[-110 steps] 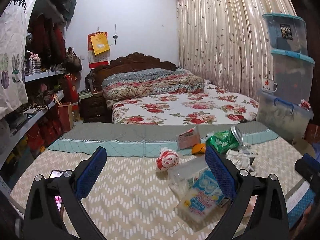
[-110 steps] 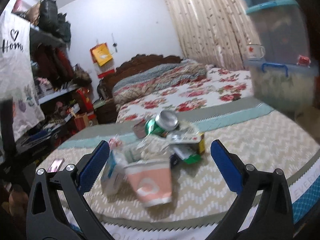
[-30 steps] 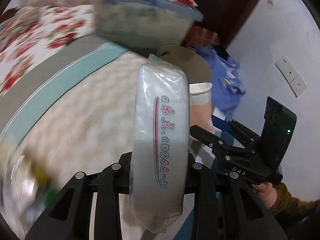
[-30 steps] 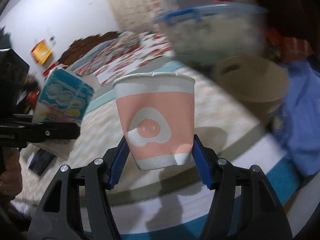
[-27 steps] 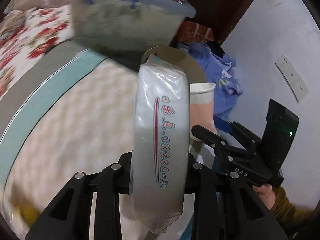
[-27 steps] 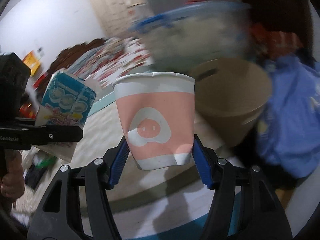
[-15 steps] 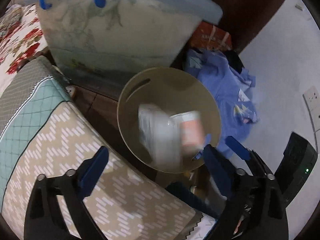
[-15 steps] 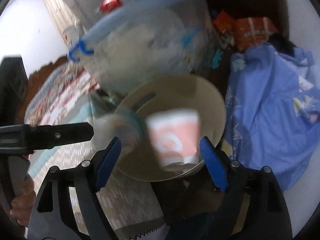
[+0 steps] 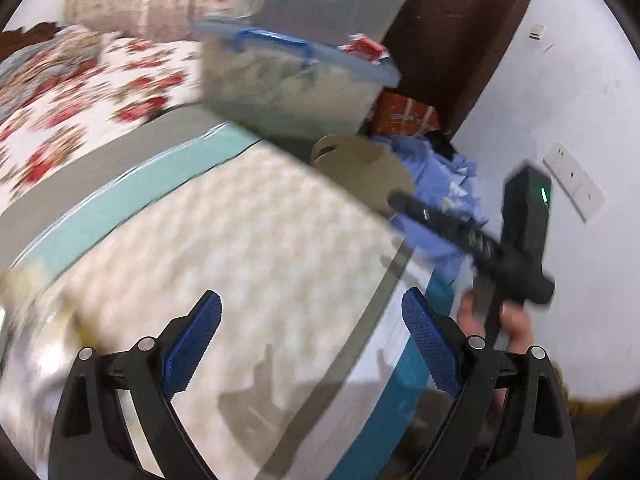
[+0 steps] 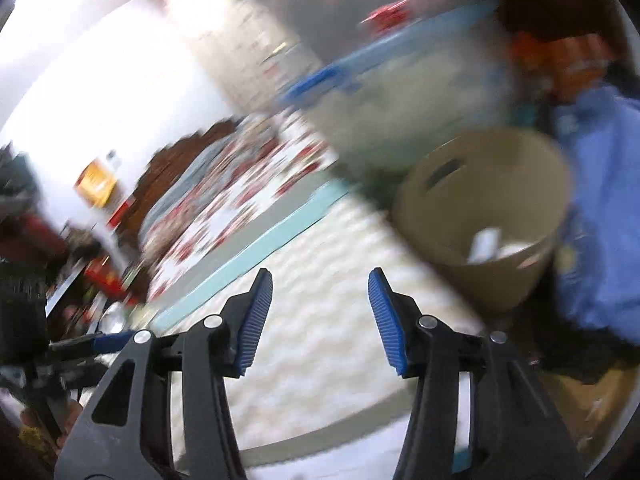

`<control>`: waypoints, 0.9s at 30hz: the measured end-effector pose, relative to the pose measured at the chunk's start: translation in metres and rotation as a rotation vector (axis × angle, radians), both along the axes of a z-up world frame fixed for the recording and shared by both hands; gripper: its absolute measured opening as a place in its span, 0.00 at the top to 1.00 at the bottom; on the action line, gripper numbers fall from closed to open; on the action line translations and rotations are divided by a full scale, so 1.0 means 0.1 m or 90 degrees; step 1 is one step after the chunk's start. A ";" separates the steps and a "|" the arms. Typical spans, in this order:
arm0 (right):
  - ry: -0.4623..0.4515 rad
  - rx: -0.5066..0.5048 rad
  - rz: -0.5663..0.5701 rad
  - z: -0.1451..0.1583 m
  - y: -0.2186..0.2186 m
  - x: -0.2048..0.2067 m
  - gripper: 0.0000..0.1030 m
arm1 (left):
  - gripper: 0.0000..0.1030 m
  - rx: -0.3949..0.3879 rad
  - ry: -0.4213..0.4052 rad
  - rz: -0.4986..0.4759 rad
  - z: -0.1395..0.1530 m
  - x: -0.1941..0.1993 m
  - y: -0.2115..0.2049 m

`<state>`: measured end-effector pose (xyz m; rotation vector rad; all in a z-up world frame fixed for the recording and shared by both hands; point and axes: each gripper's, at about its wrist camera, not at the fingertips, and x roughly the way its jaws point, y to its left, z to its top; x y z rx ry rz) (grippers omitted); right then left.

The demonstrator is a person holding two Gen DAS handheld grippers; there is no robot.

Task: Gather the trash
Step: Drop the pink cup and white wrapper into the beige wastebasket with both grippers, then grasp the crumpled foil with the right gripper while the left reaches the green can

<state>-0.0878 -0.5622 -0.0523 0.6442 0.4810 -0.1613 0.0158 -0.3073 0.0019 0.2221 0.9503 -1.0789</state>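
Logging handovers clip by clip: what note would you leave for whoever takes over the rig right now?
Left gripper: open, nothing between its fingers.
Right gripper: jaws closing, nothing between them.
Round tan plastic bin: beside the bed's edge, pale rubbish visible inside.
Cream zigzag-patterned bed cover: a blurred pile at the left edge of the left wrist view may be more trash.
Done: some rubbish binned. Left: go back and collect what remains.

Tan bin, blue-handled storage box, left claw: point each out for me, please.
Tan bin (image 10: 480,200), right wrist view, on its inner wall below the handle slot.
Storage box (image 9: 288,84), left wrist view, on its clear front wall under the blue handle.
Left claw (image 9: 312,332), left wrist view, midway between its blue pads, nothing between them.
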 end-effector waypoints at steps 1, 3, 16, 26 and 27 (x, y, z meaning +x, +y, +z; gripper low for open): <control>0.003 0.001 0.024 -0.01 0.16 0.08 0.49 | 0.15 0.006 -0.002 0.012 -0.03 -0.02 0.18; 0.011 0.016 0.087 -0.03 0.52 0.29 0.49 | 0.15 0.017 -0.001 0.060 -0.06 -0.01 0.72; 0.011 -0.174 0.407 0.20 3.03 1.16 0.30 | 0.13 -0.054 -0.020 0.404 0.08 0.38 3.19; 0.067 -0.261 0.410 0.02 3.38 1.38 0.47 | 0.10 -0.090 0.071 0.390 -0.45 0.91 3.42; 0.067 -0.266 0.409 0.03 3.37 1.37 0.49 | 0.10 -0.098 0.077 0.385 -0.49 0.92 3.38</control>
